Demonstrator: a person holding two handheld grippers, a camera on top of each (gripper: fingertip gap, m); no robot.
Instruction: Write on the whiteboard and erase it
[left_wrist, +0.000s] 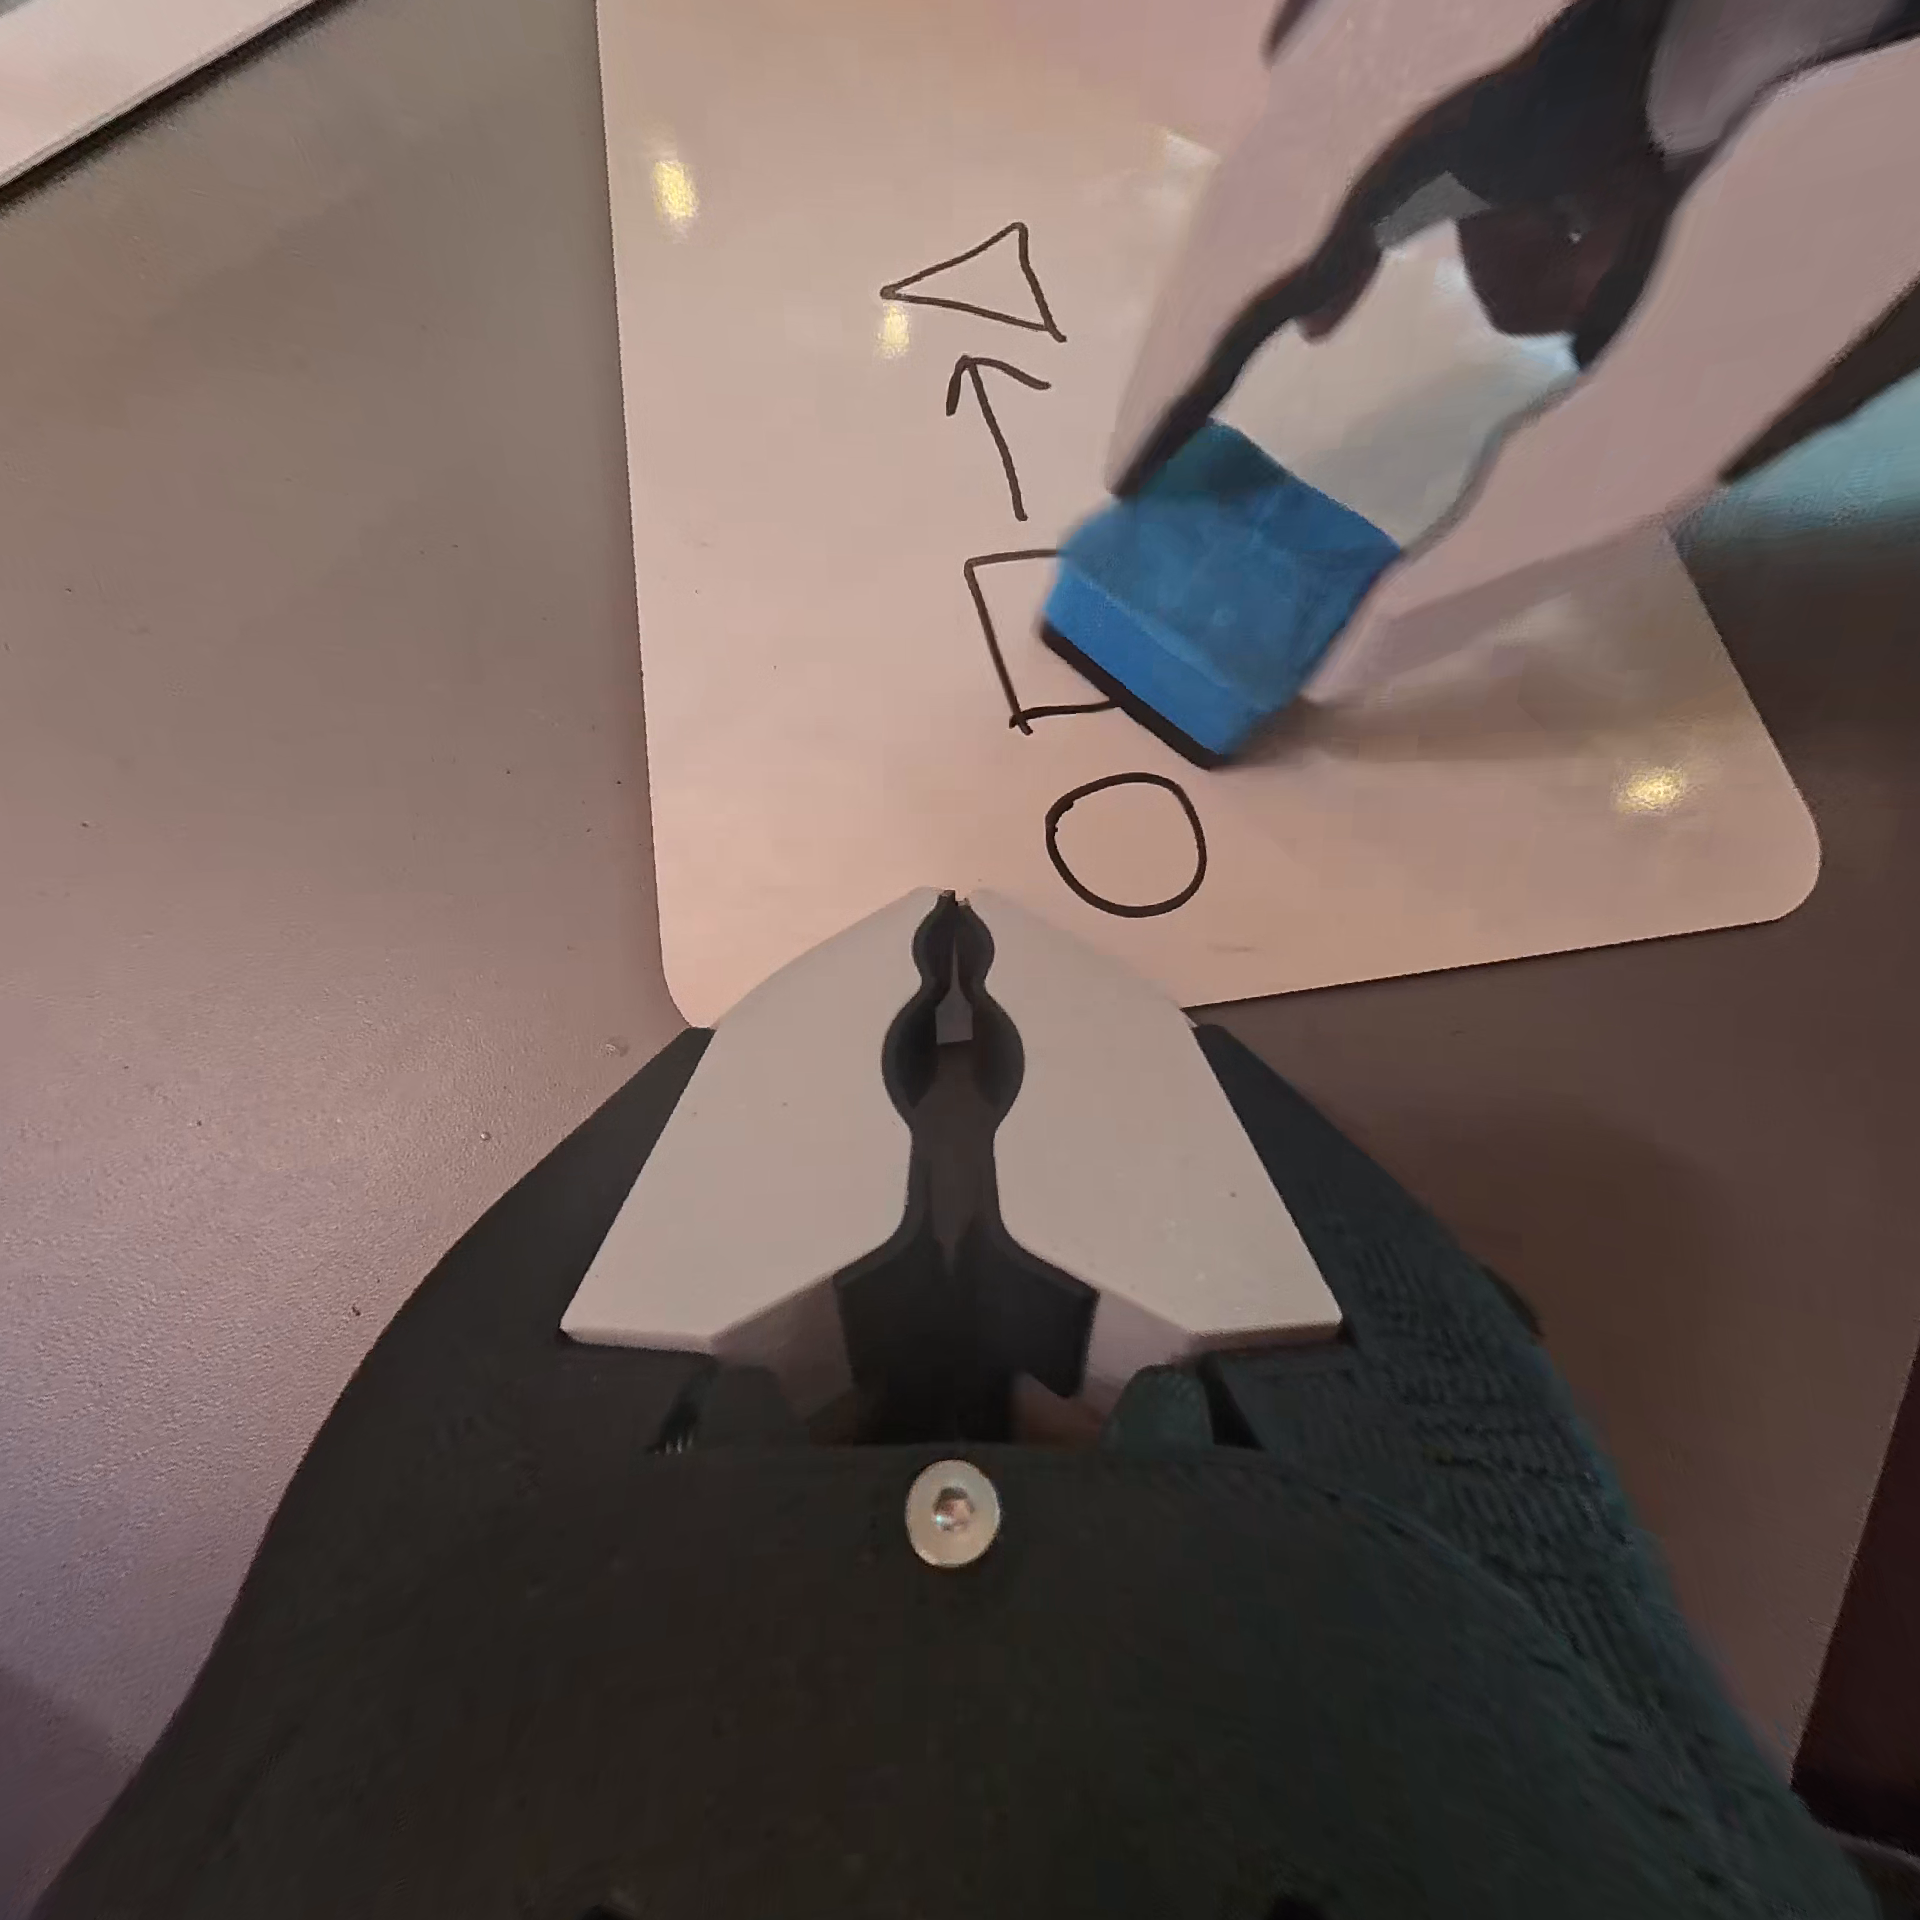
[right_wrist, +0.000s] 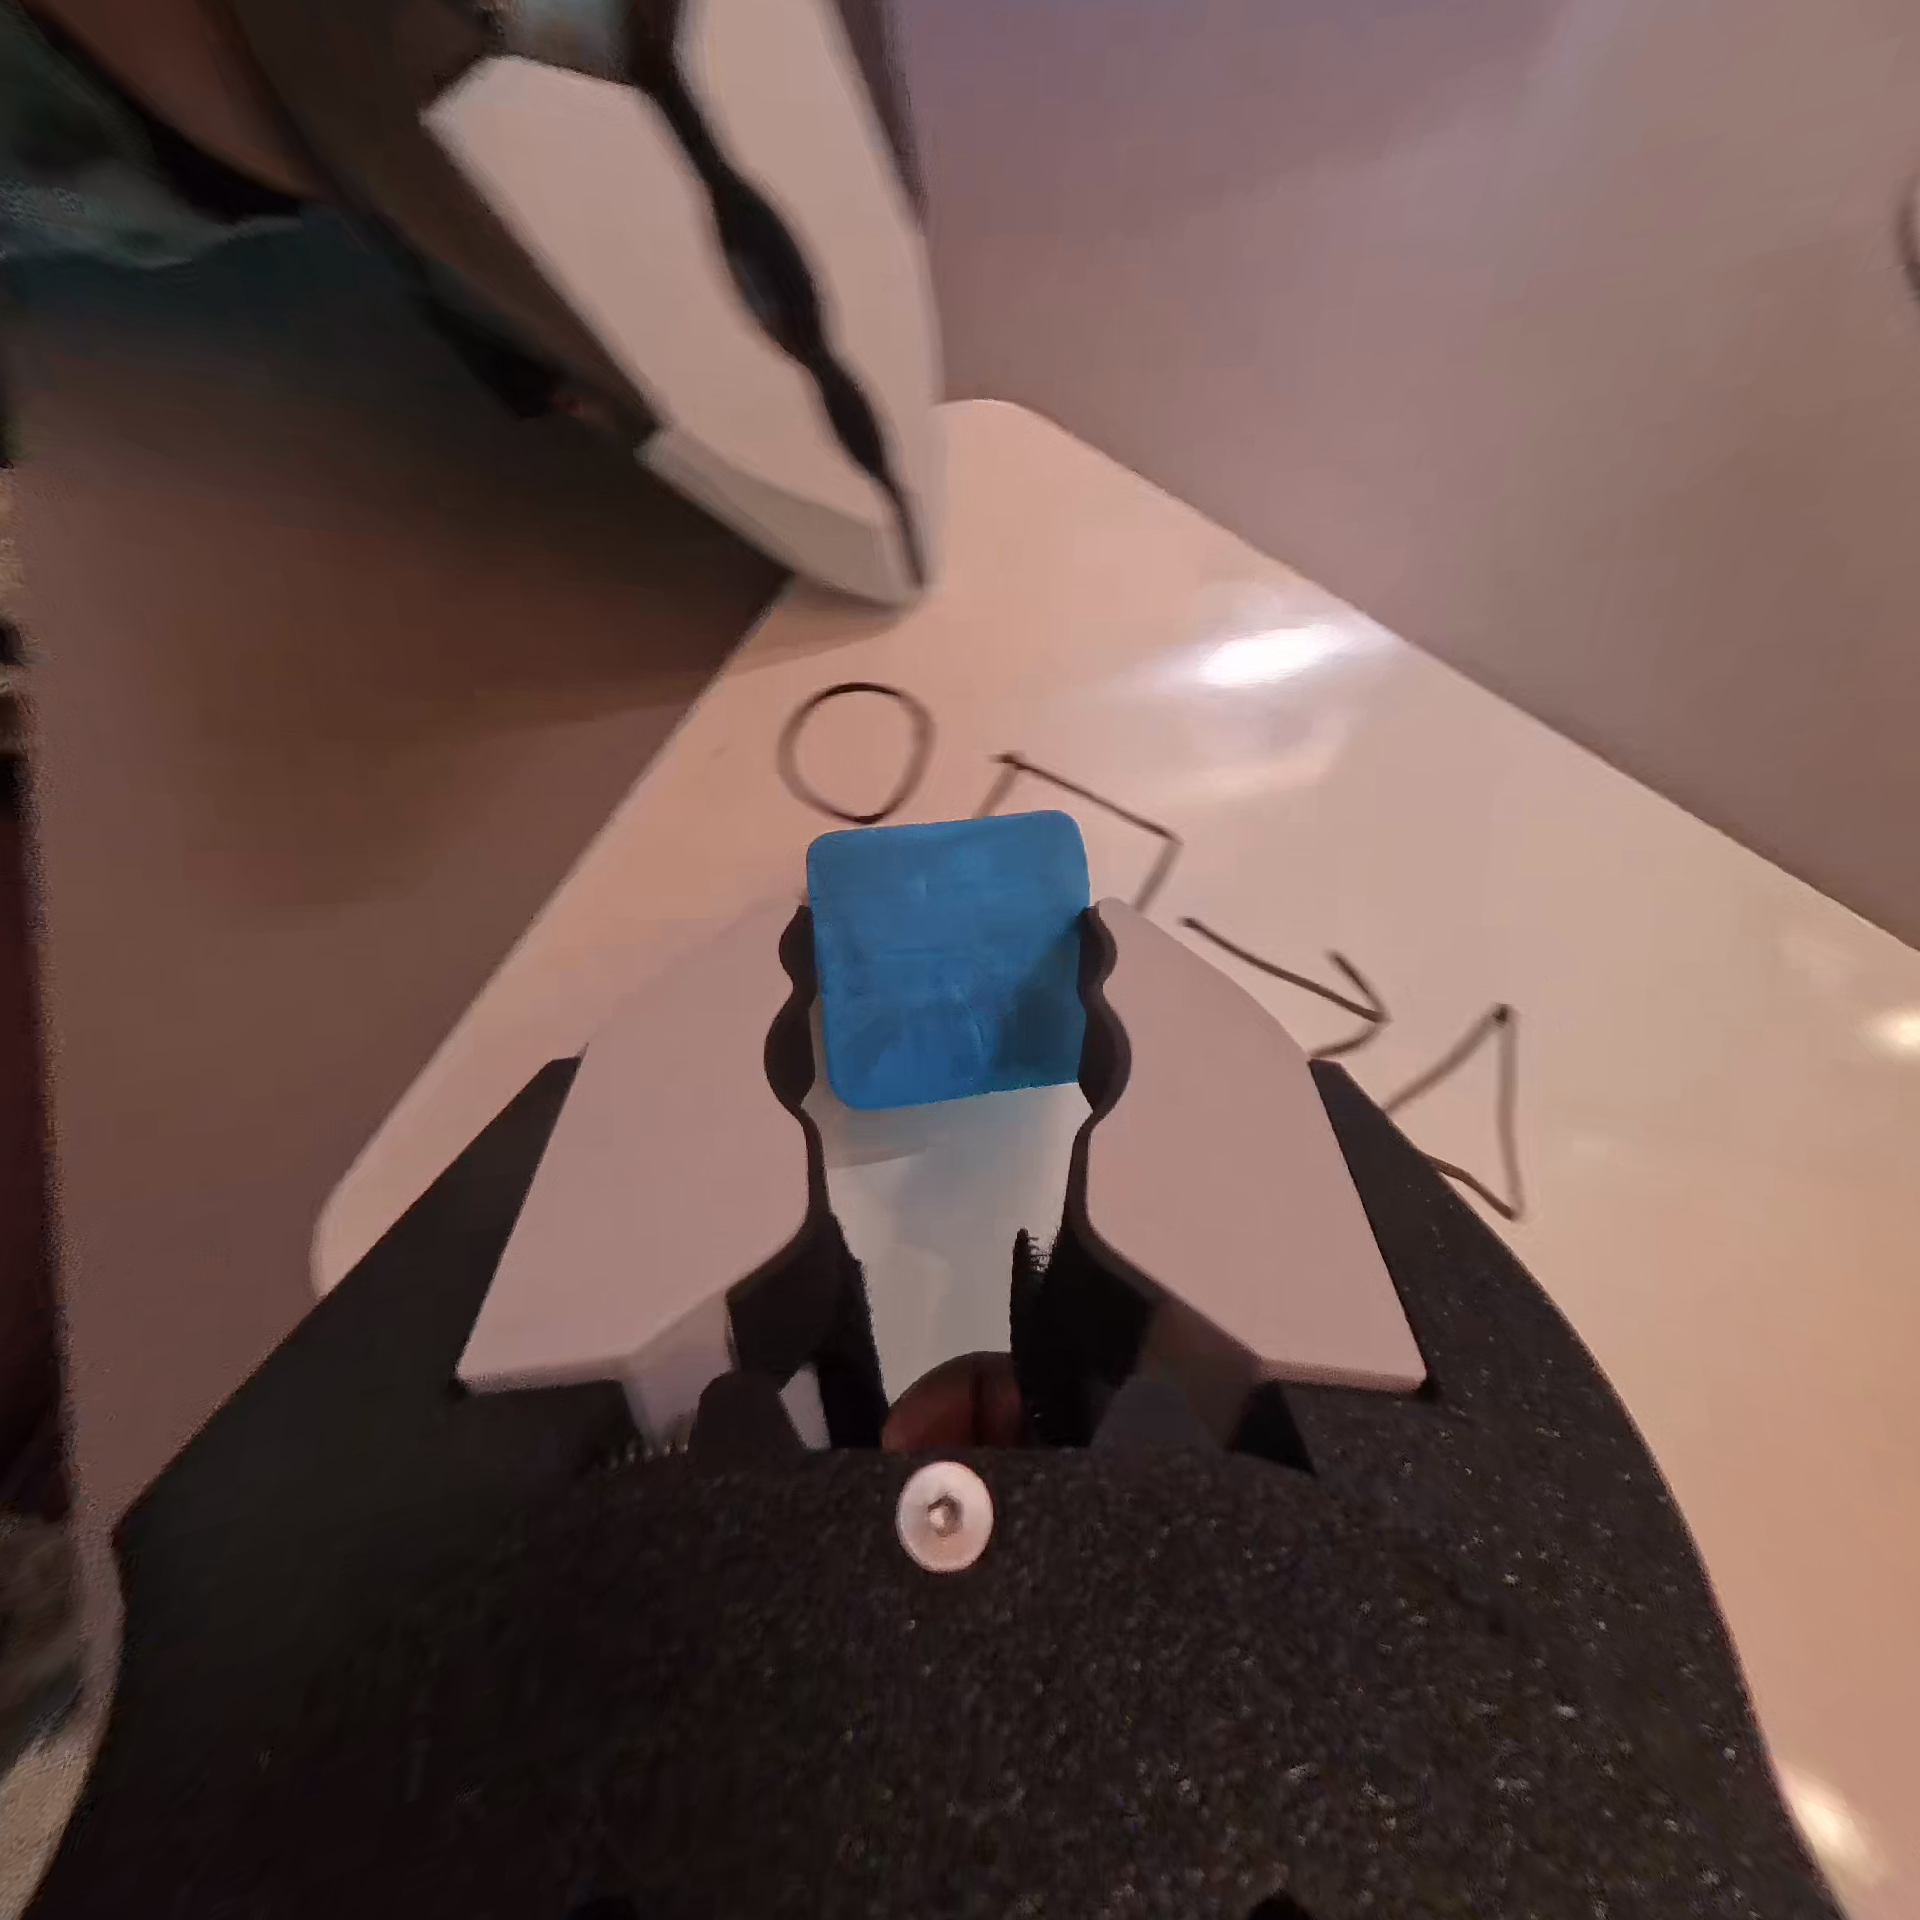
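Beneath everything lay a brownish-grey tabletop (left_wrist: 312, 727), filling the left side of the left wrist view. On it rested the whiteboard (left_wrist: 810, 582), a white sheet with rounded corners taking up the upper middle of that view and running across the right wrist view's middle. Your left claw (left_wrist: 951, 902) sat at the bottom centre of its own view, its grey fingers clenched together with nothing between them, the tips over the board's near edge. Your right claw (right_wrist: 945, 987) held the blue eraser (right_wrist: 948, 951), its dark pads pressed against the block's two sides; in the left wrist view the eraser's dark felt base sat on the board at the right of centre, covering part of the drawn square (left_wrist: 1003, 644). Black marker shapes ran in a column up the board: a circle (left_wrist: 1127, 847) nearest your left claw, the square above it, then an arrow (left_wrist: 992, 436), then a triangle (left_wrist: 982, 286) towards the top.
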